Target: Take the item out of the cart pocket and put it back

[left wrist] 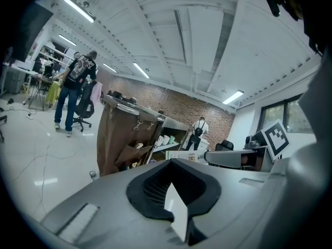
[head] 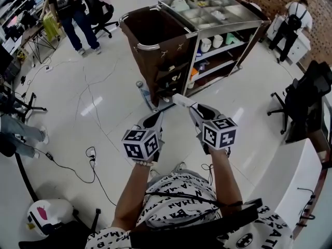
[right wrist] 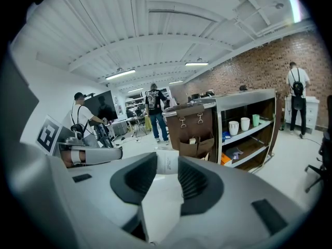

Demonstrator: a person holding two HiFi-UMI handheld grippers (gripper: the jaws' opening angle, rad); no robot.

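My right gripper (head: pixel 191 106) is shut on a small white boxed item (head: pixel 181 99) and holds it in the air in front of the brown service cart (head: pixel 155 35). In the right gripper view the item (right wrist: pixel 167 162) sits between the dark pads (right wrist: pixel 194 180), and beyond it the cart's side pockets (right wrist: pixel 199 145) show, one with something pale in it. My left gripper (head: pixel 162 113) hovers just left of the right one, jaws together and empty; it shows the same in its own view (left wrist: pixel 174 191). The left gripper view also catches the item (left wrist: pixel 188 155) and the cart (left wrist: pixel 124 139).
A bottle (head: pixel 140 89) stands on the floor at the cart's near corner. Cables (head: pixel 91 154) trail across the white floor at left. People (head: pixel 72 9) and office chairs stand at the back left, another person (head: pixel 295 17) at the back right. A black chair (head: pixel 303 100) and white counter (head: pixel 290 191) are at right.
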